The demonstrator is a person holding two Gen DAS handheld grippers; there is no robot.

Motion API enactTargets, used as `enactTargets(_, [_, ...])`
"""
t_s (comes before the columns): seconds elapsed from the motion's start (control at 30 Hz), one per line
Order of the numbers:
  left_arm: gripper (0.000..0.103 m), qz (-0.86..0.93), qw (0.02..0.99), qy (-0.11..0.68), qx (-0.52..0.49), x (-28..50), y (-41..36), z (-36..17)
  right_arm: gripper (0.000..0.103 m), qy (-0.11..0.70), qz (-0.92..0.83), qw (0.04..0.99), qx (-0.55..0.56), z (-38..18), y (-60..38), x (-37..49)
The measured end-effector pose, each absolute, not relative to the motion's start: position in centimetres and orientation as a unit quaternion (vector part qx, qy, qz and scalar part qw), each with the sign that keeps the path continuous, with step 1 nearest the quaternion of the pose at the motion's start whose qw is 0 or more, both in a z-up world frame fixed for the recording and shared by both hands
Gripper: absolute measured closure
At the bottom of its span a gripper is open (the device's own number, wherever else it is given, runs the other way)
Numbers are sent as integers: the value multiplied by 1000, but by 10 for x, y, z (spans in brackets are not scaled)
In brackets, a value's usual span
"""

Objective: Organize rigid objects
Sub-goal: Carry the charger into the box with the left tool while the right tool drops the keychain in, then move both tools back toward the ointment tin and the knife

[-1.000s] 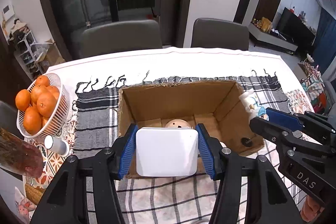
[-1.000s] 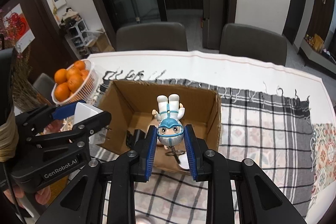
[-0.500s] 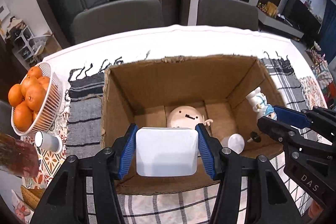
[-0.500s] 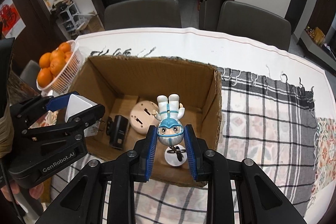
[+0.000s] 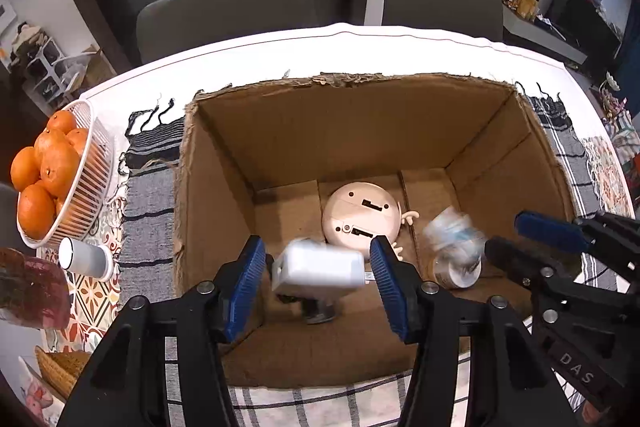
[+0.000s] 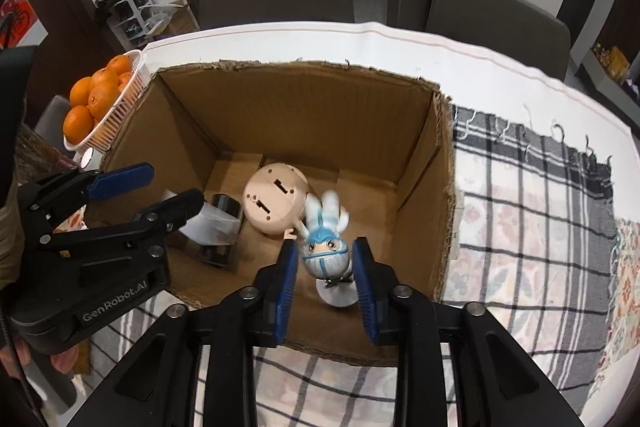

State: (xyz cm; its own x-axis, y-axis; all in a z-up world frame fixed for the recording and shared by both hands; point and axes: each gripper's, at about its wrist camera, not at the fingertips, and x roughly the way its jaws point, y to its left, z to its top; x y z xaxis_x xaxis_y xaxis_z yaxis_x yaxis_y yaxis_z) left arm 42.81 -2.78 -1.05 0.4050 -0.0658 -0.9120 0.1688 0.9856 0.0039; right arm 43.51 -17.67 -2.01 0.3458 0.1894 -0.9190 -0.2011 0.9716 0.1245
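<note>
Inside corrugated cardboard box (image 5: pixel 400 131), blurred white block (image 5: pixel 318 269).

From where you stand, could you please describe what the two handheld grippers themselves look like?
Both are matte black plastic frames with silver screws. The left gripper and right gripper each carry two fingers lined with ribbed blue pads. Seen from the other camera, the left gripper's side reads "GenRobot.AI" in pale lettering, while the right one bears a small "DAS" label. No sleeves or cables clearly show.

cardboard box (image 5: pixel 216 187): 1 | figurines (image 6: pixel 324 251): 1 | chairs (image 5: pixel 224 7): 2 | hand-held grippers (image 5: pixel 318 281): 2 | baskets of oranges (image 5: pixel 86 183): 1
</note>
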Motion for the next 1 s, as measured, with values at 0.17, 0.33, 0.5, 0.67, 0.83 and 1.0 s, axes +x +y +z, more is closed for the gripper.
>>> enactTargets(0.17, [49,-64,846,526,54,420,-27,-2,70,557,117,822,0,-20,-180,432])
enactTargets(0.33, [49,-68,856,511,41,404,-23,14,70,537,110,836,3,-8,-183,420])
enactTargets(0.5, [49,-81,864,496,37,382,-23,29,70,515,96,852,-5,9,-186,403])
enactTargets(0.67, [49,-100,870,481,37,357,-25,43,70,491,87,867,-9,29,-189,380])
enactTargets(0.83, [49,-119,876,465,40,329,-28,52,70,468,80,880,-15,48,-191,349])
enactTargets(1.0, [49,-147,880,451,39,297,-28,59,70,457,82,886,-18,61,-192,318])
